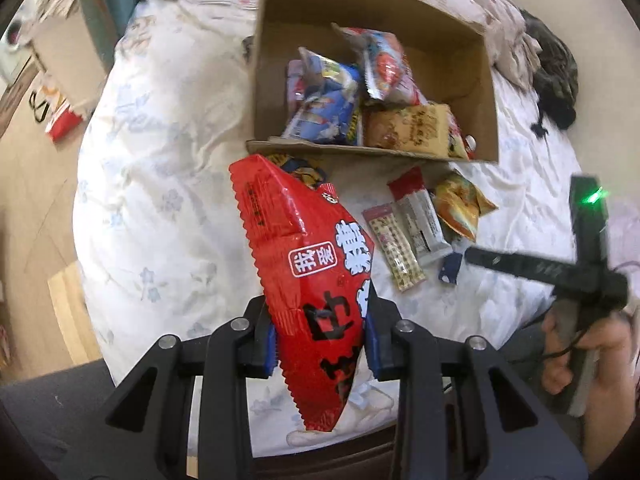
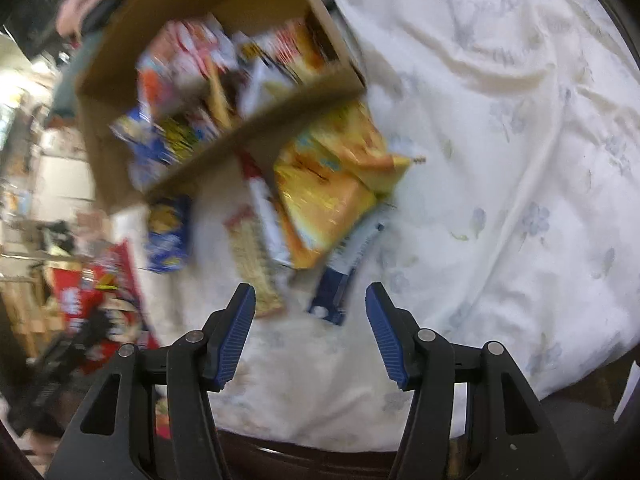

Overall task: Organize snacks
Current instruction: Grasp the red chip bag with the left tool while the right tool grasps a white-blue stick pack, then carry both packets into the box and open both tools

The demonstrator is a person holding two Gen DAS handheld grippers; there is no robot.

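Observation:
My left gripper [image 1: 322, 320] is shut on a large red snack bag [image 1: 308, 264] and holds it above the bed, in front of the cardboard box [image 1: 490, 92]. The box holds several snack packs, blue [image 1: 324, 108] and tan [image 1: 412, 126]. Loose snacks lie in front of it: a white bar [image 1: 420, 216], a beige bar [image 1: 394, 248], an orange-yellow bag [image 1: 460, 204]. My right gripper [image 2: 310, 296] is open and empty, just short of a dark blue packet [image 2: 334, 292] and the beige bar [image 2: 252, 268]. Yellow bags [image 2: 324, 196] and a blue-yellow pack [image 2: 168, 232] lie by the box [image 2: 276, 108]. The right wrist view is blurred.
The white floral bedspread [image 1: 160, 184] covers the bed; its wide right part [image 2: 520, 160] is bare fabric. A dark bundle [image 1: 556, 80] lies at the far right. Wooden floor [image 1: 32, 216] and a red-white bag [image 1: 64, 120] are left of the bed.

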